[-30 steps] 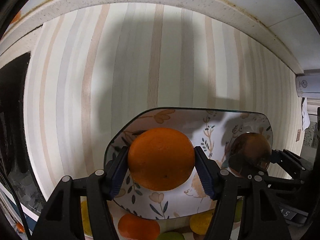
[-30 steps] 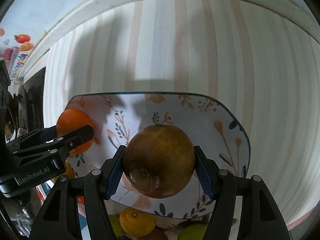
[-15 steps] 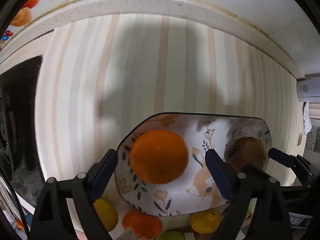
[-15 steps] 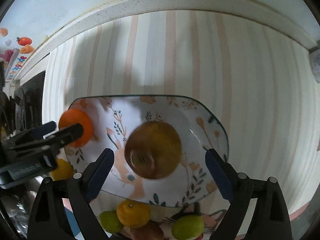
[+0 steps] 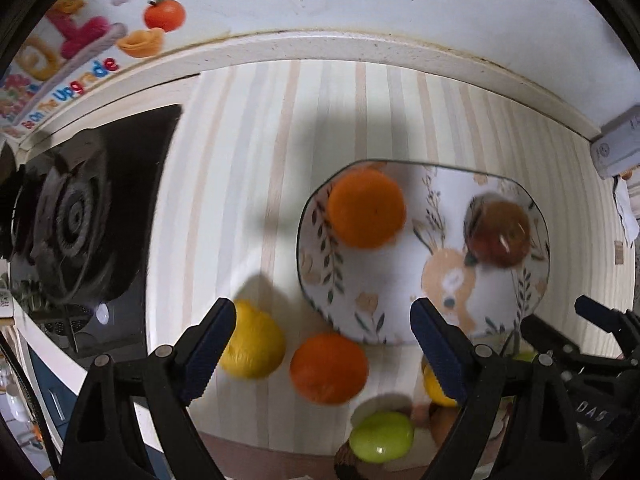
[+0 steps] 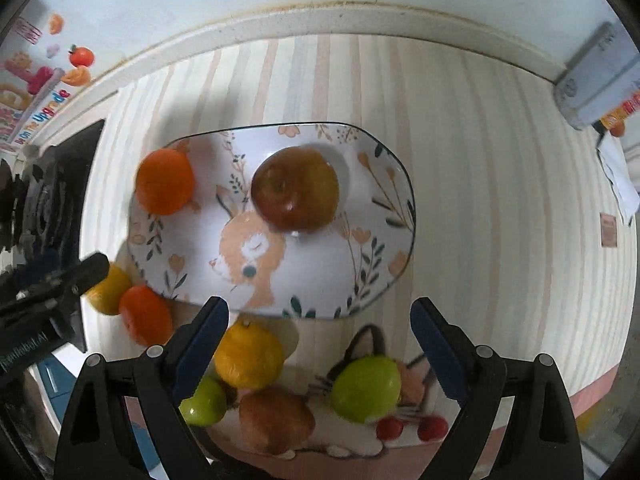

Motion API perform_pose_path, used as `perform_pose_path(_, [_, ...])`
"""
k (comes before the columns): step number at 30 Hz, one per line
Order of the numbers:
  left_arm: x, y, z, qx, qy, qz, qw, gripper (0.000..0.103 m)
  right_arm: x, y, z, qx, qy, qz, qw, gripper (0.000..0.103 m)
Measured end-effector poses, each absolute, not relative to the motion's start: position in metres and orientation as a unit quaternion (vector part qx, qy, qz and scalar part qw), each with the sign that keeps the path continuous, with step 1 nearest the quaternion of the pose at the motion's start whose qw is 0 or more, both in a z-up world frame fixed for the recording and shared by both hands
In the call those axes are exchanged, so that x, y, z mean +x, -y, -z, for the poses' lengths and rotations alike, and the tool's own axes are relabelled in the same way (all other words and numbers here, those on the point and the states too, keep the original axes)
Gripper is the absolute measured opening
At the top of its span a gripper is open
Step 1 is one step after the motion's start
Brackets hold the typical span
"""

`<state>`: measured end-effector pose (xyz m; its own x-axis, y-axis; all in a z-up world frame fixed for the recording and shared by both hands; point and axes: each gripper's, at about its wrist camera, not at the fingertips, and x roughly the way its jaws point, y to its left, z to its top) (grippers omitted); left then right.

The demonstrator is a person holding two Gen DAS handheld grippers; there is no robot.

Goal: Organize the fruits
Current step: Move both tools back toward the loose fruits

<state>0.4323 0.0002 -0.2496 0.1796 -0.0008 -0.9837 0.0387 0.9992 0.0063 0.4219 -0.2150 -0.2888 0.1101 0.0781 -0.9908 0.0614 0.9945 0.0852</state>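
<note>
A floral plate (image 6: 304, 264) lies on the striped counter; it also shows in the left wrist view (image 5: 384, 312). On it rest an orange (image 5: 365, 213) (image 6: 165, 181) and a red-brown apple (image 5: 500, 234) (image 6: 297, 189). My left gripper (image 5: 320, 346) is open and empty, pulled back above loose fruit. My right gripper (image 6: 318, 344) is open and empty, also back from the plate. The left gripper's fingers (image 6: 80, 276) show at the left in the right wrist view.
Loose on the counter near the plate: a yellow fruit (image 5: 252, 344), an orange (image 5: 328, 368), a yellow citrus (image 6: 248, 354), green fruits (image 6: 366, 388) (image 6: 202, 402) and a brown pear (image 6: 276, 420). A black stove burner (image 5: 72, 216) sits left. A wall ledge (image 5: 360, 46) runs behind.
Both grippers opened, letting go of the orange and the apple onto the plate, then drew back and up so the loose fruit in front came into view.
</note>
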Motion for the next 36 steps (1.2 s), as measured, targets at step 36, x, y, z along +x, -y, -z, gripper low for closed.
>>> perform_pose_path(36, [0.301, -0.002, 0.126, -0.001, -0.517, 0.034, 0.856, 0.089, 0.287, 0.212, 0.142, 0.074, -0.545, -0.007, 0.835, 0.095])
